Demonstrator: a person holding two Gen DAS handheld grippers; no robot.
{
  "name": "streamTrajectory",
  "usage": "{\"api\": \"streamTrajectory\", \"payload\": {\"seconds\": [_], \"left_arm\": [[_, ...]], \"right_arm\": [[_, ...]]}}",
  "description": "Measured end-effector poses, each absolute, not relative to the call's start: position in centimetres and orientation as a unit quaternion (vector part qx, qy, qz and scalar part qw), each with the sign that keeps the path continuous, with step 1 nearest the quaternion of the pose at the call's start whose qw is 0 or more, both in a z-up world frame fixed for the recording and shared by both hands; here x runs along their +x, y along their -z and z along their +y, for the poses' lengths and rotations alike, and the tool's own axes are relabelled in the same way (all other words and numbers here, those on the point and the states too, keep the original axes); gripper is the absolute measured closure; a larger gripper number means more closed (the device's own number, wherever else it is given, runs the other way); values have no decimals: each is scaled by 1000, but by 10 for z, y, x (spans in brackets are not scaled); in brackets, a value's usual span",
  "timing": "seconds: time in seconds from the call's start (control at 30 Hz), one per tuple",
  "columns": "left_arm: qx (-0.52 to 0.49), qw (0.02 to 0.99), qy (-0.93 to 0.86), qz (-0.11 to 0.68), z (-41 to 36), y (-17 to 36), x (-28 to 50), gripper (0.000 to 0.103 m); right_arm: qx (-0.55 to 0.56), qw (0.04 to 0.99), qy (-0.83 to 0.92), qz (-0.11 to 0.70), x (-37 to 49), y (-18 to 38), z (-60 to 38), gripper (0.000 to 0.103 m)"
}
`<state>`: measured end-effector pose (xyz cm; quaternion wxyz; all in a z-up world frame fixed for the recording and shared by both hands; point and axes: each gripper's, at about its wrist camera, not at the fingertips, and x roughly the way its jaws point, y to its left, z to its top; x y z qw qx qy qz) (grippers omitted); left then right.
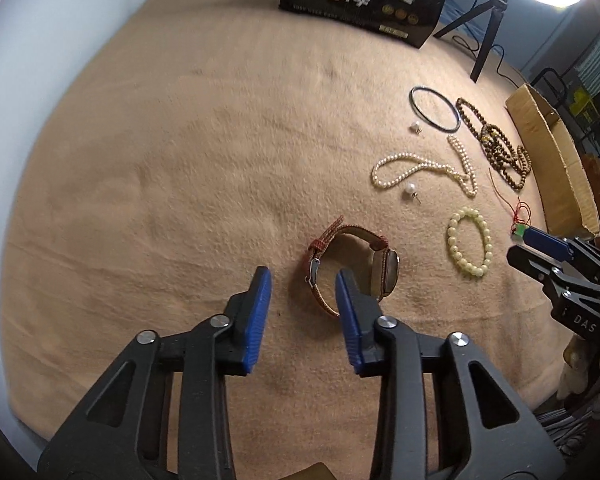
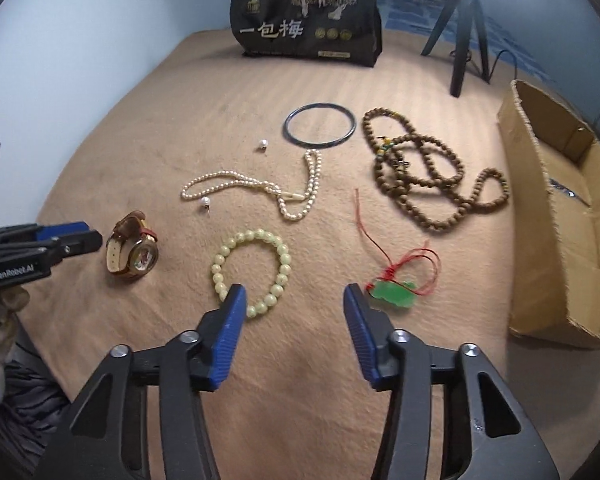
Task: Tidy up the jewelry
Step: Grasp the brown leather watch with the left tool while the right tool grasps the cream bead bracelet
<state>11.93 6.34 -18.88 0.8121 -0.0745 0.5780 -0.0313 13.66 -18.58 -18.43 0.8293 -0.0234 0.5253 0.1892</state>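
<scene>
— Tan fleecy blanket (image 2: 140, 140) covers the whole surface, with a pale blue wall behind. What sits farthest left?

— From the right wrist view, the left gripper (image 2: 85, 237), jaws parted with nothing between them, just beside a brown leather-strap wristwatch (image 2: 134, 251) standing on its edge.

— And next along?

— A pale green beaded bracelet (image 2: 251, 272), and beyond it a white pearl necklace (image 2: 260, 190) with two loose pearl earrings (image 2: 205, 202) near it. Farther back lies a dark thin bangle (image 2: 319, 129), and behind that a black printed bag (image 2: 306, 18).

— The right gripper?

— The right gripper (image 2: 292, 300) hangs above the blanket, jaws wide apart and holding nothing; one blue pad overlaps the bracelet in view.

— Right of that?

— A green jade pendant on red cord (image 2: 394, 294), a long brown wooden bead strand (image 2: 432, 168), then an open cardboard box (image 2: 560, 216) and a black tripod (image 2: 462, 28).
</scene>
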Motion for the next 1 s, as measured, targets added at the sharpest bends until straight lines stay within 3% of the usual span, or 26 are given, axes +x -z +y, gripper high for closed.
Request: {"api": "streamTrajectory", "payload": {"seconds": [0.17,0.5,0.67,1.0], "left_arm": [[-71,806,35,587,60,199,125,73],[-83,794,35,601,64,213,134,91],[-75,798,28,598,58,214,136,95],[-69,815,25,575,54,200,133,97]], "right_arm": [[-30,819,-202,536,145,193,-173,65],[-45,806,-200,555,155,210,-157,76],[-54,807,-202,553,155,211,-153,95],[-51,824,-206,525,154,194,-160,97]]}}
